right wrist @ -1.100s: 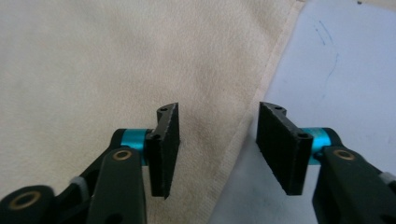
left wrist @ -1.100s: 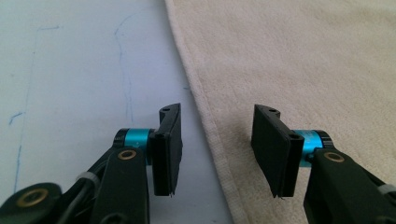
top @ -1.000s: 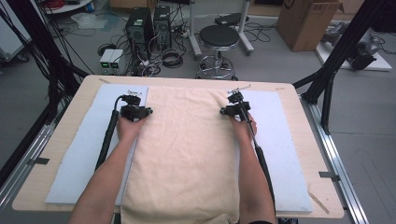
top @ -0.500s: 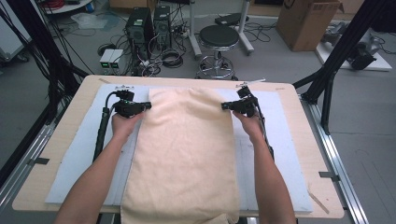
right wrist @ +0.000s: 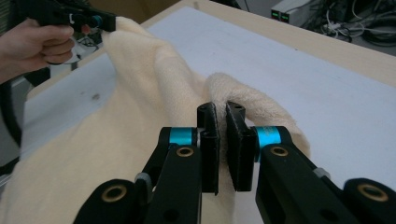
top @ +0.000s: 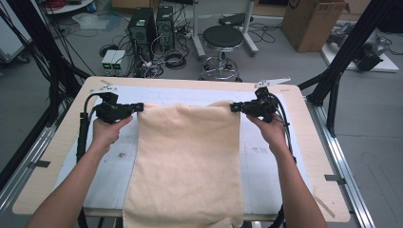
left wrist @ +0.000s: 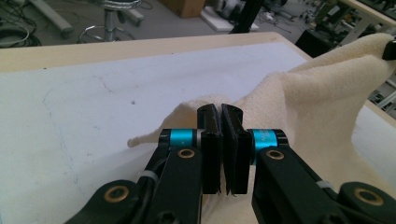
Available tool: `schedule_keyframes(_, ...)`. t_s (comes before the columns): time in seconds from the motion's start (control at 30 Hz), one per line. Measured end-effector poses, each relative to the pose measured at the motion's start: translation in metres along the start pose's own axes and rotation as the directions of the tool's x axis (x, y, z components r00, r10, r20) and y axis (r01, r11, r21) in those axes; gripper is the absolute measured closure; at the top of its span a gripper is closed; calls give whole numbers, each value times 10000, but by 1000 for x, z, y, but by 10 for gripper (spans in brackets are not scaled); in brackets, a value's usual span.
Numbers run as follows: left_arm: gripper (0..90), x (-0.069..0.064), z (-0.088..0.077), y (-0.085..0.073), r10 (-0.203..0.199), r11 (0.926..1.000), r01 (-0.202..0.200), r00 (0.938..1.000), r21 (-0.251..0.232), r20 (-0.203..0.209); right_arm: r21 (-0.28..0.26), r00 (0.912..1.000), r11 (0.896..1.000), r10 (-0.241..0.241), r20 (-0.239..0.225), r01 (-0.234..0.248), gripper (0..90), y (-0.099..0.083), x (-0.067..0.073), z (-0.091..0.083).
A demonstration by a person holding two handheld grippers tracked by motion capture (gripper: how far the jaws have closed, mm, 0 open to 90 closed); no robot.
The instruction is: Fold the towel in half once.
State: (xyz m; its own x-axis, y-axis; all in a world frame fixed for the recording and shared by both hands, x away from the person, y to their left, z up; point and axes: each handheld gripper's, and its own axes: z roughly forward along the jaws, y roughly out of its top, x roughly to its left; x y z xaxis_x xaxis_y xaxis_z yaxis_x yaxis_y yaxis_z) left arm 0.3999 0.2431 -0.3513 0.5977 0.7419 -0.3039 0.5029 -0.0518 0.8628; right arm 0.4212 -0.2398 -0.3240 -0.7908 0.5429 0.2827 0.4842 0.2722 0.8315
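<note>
Pinching a corner of the towel (top: 190, 156) each, the left tongs (left wrist: 220, 140) and right tongs (right wrist: 221, 140) are both clamped on cloth: their flat black pads stand almost together, with a fold of cream terry squeezed in the narrow slit. The left tongs' jaws have just been closing on that corner. Both tools are black, with blue rings behind the pads and brass rivets on the arms. From the high view, the left tongs (top: 139, 107) and right tongs (top: 234, 108) face each other across the far edge of the towel, which is held up between them. The towel is soft and nubbly, a long rectangle; it sags from the two gripped corners down over a smooth white mat (top: 266, 156) and hangs off the near edge of the pale wooden table (top: 313, 156).
</note>
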Motion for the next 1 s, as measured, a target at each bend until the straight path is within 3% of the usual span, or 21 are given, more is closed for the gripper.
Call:
schedule_keyframes(0.1, 862, -12, -21, -4, 293, 9994, -287, 9992, -212, 272, -161, 9990, 9992, -370, -254, 366, 849, 1, 16, -8)
schedule_keyframes(0.27, 862, -24, -38, -13, 649, 9976, -637, 9966, -253, 512, -264, 9961, 9974, -684, -561, 670, 847, -5, 36, -19)
schedule_keyframes(0.53, 862, -45, -67, -41, 945, 9952, -917, 9912, -339, 930, -345, 9875, 9925, -1200, -1024, 1170, 845, -33, 74, -35)
schedule_keyframes(0.7, 861, -60, -83, -57, 1374, 9904, -1352, 9853, -284, 1011, -365, 9843, 9918, -1262, -1233, 1226, 843, -46, 87, -41)
schedule_keyframes(0.83, 861, -72, -98, -73, 1584, 9872, -1547, 9800, -393, 1207, -584, 9768, 9888, -1448, -1581, 1371, 841, -64, 103, -49)
schedule_keyframes(0.93, 859, -78, -108, -92, 1958, 9806, -1933, 9731, -321, 1214, -466, 9711, 9799, -1987, -1324, 1941, 839, -80, 117, -52)
schedule_keyframes(1.0, 859, -79, -112, -107, 1909, 9816, -1900, 9729, -191, 1302, -341, 9674, 9776, -2106, -1403, 2079, 838, -103, 125, -53)
